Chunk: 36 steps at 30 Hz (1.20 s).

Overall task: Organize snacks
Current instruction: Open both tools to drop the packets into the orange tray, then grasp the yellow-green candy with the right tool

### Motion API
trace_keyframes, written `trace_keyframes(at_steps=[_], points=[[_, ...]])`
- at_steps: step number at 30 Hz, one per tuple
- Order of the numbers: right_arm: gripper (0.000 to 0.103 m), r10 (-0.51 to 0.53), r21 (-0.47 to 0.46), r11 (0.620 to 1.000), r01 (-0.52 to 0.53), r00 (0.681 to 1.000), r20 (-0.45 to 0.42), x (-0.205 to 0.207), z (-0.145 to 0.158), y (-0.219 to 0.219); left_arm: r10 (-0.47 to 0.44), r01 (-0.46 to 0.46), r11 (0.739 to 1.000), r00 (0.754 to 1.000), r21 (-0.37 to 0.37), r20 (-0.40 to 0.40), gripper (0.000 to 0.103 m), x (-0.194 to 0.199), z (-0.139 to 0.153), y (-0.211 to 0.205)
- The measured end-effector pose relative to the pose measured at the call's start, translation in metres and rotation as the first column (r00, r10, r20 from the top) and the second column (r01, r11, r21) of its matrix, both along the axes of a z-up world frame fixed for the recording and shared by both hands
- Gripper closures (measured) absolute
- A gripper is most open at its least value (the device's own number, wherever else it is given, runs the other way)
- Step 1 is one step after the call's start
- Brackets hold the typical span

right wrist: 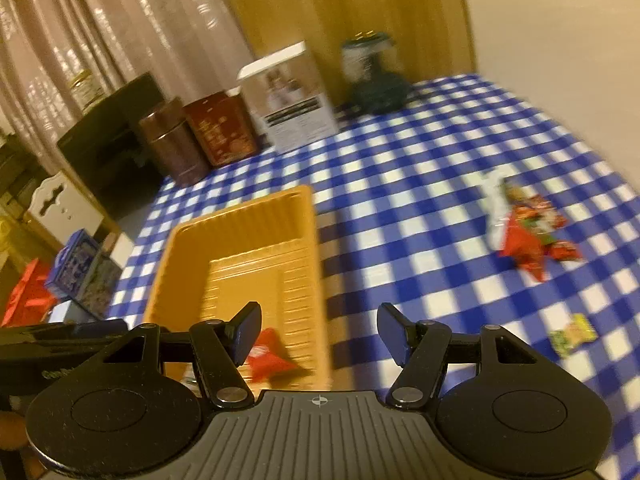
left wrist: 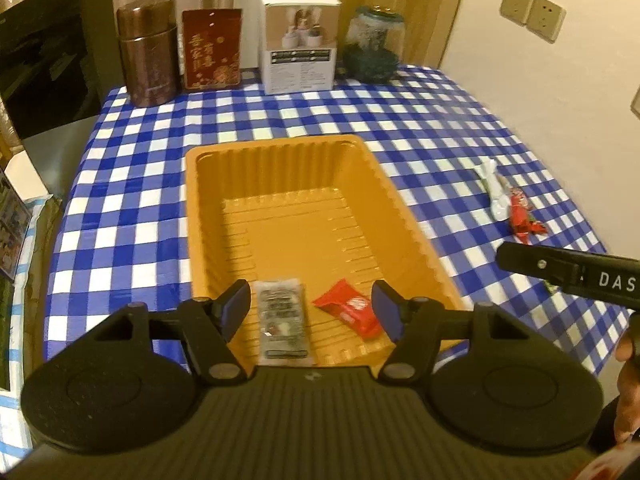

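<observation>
An orange plastic tray point(left wrist: 224, 216) lies lengthwise on the blue-and-white checked table. At its near end lie a silver-grey snack packet point(left wrist: 282, 322) and a red snack packet point(left wrist: 348, 312). My left gripper point(left wrist: 311, 312) hovers open above them, its pads touching neither. In the blurred right wrist view, my right gripper point(right wrist: 318, 336) is open and holds nothing, over the tray's right rim point(right wrist: 316, 264) and the cloth. To the right lie a white packet point(left wrist: 494, 190), red packets point(right wrist: 524, 240) and a small green-yellow snack point(right wrist: 574, 334).
Along the far table edge stand a brown tin point(left wrist: 148, 52), a red box point(left wrist: 212, 48), a white carton point(left wrist: 298, 44) and a glass jar point(left wrist: 374, 46). A wall runs close on the right. Left of the table are a dark screen point(left wrist: 44, 60) and boxes.
</observation>
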State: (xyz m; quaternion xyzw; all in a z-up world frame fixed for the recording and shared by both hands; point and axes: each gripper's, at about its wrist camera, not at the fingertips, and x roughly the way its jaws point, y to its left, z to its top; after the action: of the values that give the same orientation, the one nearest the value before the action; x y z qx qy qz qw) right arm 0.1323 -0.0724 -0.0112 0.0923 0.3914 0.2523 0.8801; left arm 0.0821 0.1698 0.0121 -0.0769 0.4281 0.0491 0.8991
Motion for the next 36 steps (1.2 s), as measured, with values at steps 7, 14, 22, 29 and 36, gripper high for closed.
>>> trace_keyframes(at_steps=[7, 14, 22, 29, 36], points=[[0.039, -0.104, -0.046, 0.993, 0.106, 0.994, 0.042, -0.016, 0.007, -0.056, -0.068, 0.069, 0.998, 0.997, -0.016, 0.033, 0.034, 0.004, 0.015, -0.036], [0.039, -0.217, -0.064, 0.974, 0.219, 0.975, 0.045, -0.031, 0.007, -0.117, -0.147, 0.149, 0.989, 0.988, -0.024, 0.056, 0.032, 0.013, 0.023, -0.081], [0.039, -0.294, -0.078, 0.952, 0.297, 0.954, 0.049, -0.043, 0.008, -0.162, -0.219, 0.222, 0.974, 0.972, -0.043, 0.081, 0.029, 0.018, 0.027, -0.130], [0.039, -0.330, -0.076, 0.940, 0.332, 0.943, 0.038, -0.047, 0.005, -0.181, -0.261, 0.267, 0.962, 0.961, -0.063, 0.091, 0.024, 0.024, 0.025, -0.160], [0.039, -0.325, -0.064, 0.943, 0.326, 0.945, 0.024, -0.048, 0.000, -0.186, -0.282, 0.287, 0.956, 0.956, -0.058, 0.082, 0.023, 0.032, 0.021, -0.175]])
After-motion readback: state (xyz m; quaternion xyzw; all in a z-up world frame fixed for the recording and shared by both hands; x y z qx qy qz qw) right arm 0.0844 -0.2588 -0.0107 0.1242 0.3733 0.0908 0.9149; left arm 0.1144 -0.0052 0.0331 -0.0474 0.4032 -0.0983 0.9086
